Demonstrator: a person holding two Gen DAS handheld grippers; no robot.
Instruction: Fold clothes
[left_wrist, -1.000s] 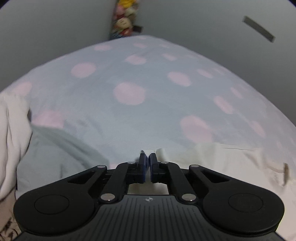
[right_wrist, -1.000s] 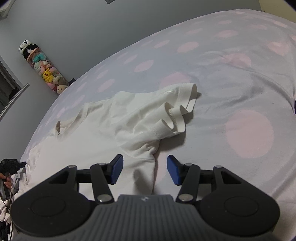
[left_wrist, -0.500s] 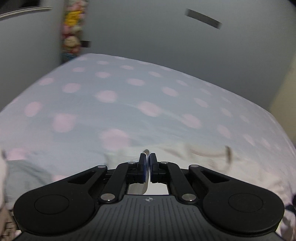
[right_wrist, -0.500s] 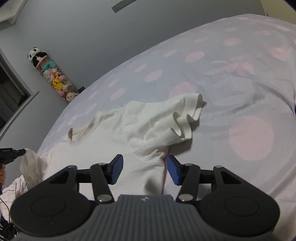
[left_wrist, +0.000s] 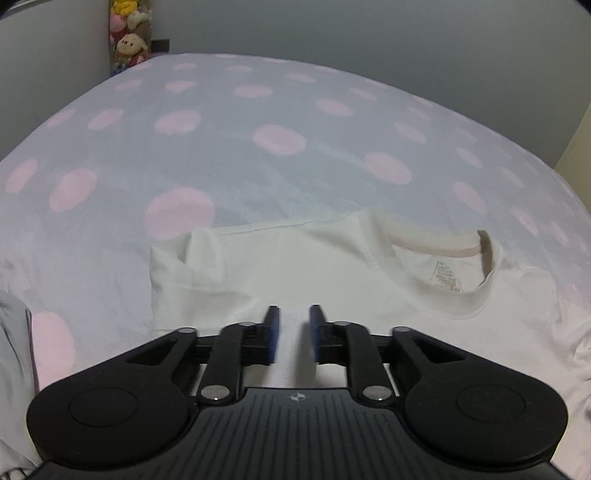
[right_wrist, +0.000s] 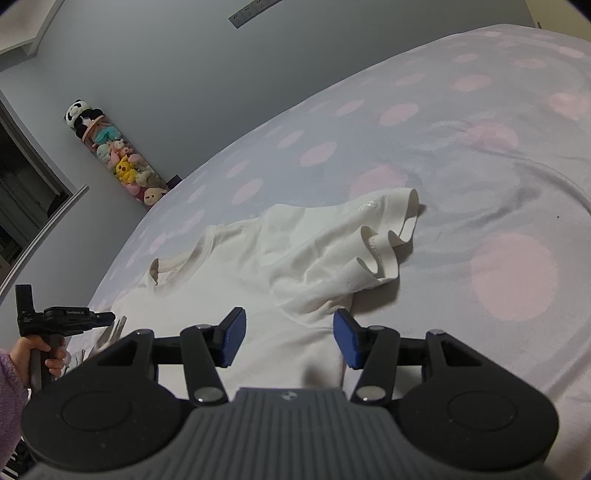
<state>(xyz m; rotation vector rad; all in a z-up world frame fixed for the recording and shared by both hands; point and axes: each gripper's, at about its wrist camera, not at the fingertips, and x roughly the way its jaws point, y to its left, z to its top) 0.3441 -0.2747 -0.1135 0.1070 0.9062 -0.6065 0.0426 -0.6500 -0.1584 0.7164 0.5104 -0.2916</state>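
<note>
Your white T-shirt (left_wrist: 332, 266) lies spread near the bed's (left_wrist: 258, 110) front edge, unfolded, sleeves rumpled. Your left gripper (left_wrist: 293, 334) is opening, pinching nothing; your right gripper (right_wrist: 288, 338) hangs spread, empty. All folding remains.

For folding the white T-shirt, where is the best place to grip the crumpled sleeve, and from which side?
Probably at the sleeve's hemmed cuff of the white T-shirt. The cuff stands up in loose folds off the bed sheet, so a pad can slip under. Approach from the bare sheet on its outer side with the open right gripper.
</note>
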